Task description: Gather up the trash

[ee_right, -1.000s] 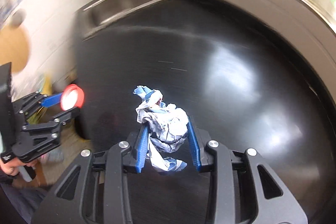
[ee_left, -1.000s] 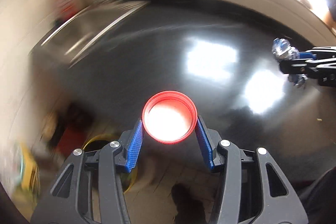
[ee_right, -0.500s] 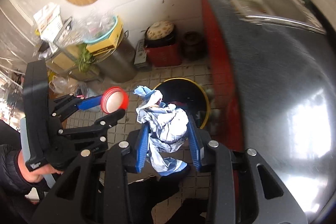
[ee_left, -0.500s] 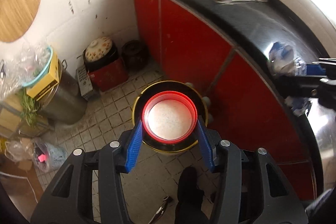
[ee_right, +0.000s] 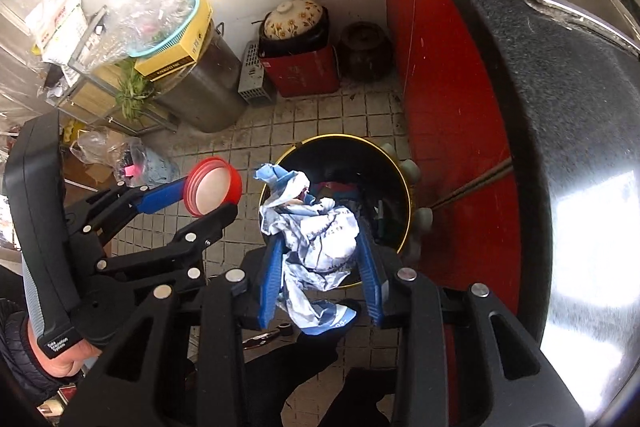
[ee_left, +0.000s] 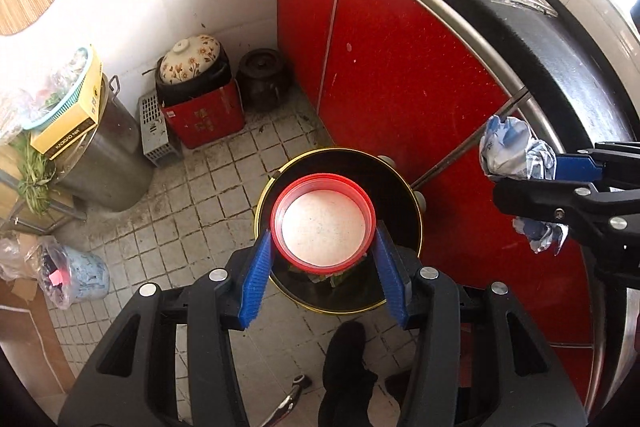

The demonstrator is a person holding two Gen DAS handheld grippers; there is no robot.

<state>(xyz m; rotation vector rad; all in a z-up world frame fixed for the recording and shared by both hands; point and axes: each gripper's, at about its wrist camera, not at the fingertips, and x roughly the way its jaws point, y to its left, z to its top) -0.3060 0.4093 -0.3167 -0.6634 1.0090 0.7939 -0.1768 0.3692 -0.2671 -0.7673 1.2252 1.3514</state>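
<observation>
Left gripper (ee_left: 324, 247) clamps the red lid (ee_left: 324, 223); right gripper (ee_right: 322, 259) clamps crumpled paper (ee_right: 316, 235), both above the bin (ee_right: 404, 183).

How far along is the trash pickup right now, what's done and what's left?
Done: some rubbish already lies in the black bin. In hand: the left gripper is shut on the red lid, over the bin's mouth in its own view; the right gripper is shut on the crumpled wrapper, also over the bin. Left: release both pieces into the bin.
</observation>
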